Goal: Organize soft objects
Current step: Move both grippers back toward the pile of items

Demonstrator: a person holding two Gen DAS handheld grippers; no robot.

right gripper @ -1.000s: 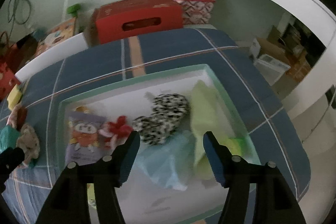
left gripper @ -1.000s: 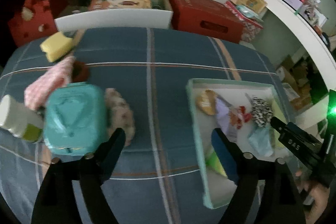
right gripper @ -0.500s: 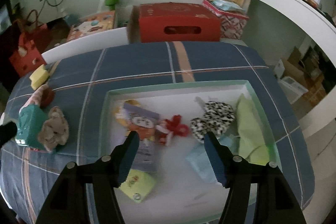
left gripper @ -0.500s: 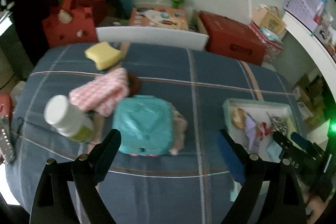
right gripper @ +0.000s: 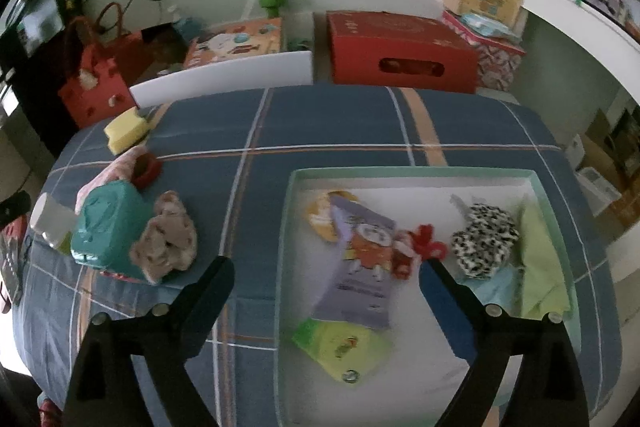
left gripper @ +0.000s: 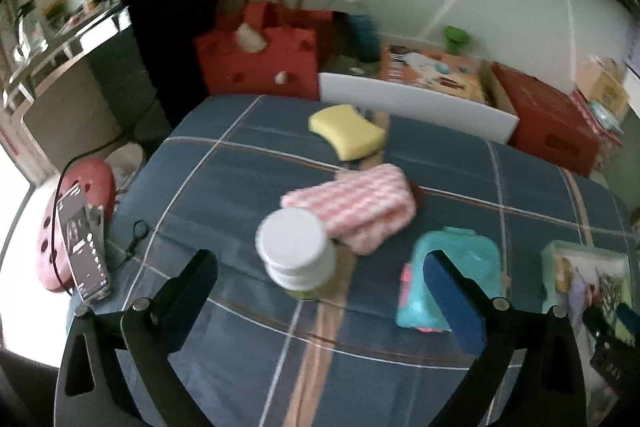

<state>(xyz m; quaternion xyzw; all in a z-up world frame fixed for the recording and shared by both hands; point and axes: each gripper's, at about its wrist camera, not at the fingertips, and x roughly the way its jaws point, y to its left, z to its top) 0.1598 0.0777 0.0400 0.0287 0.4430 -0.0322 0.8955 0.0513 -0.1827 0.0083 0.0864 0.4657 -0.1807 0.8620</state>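
I take the mint-rimmed white tray (right gripper: 285,227) on the blue plaid tabletop (right gripper: 320,123) as my landmark. Inside the tray I see the sorted soft items: a purple printed pouch (right gripper: 358,267) near its left wall, a red bow (right gripper: 426,243) just right of the pouch, a black-and-white spotted scrunchie (right gripper: 486,241) further right, a lime-green cloth (right gripper: 540,267) against the right wall, a pale blue cloth (right gripper: 494,293) below the scrunchie, and a yellow-green packet (right gripper: 340,343) at the near end. Outside the tray, well to its left, a beige plush toy (right gripper: 166,241) lies touching a teal plastic case (right gripper: 108,223). Beyond the case, further from the tray, I see a pink checkered cloth (left gripper: 352,205), then a yellow sponge (left gripper: 346,131) near the far table edge. A white-capped jar (left gripper: 296,253) stands just beside the pink cloth, on the side away from the tray. The right gripper (right gripper: 326,279) hangs over the tray's left wall; its jaws are opening, already wide, with nothing gripped. The left gripper (left gripper: 320,267) is over the jar, well left of the tray; its jaws are opening, nearly full width, and the jar shows between them without pad contact. A phone (left gripper: 82,243) lies at the table edge farthest from the tray.
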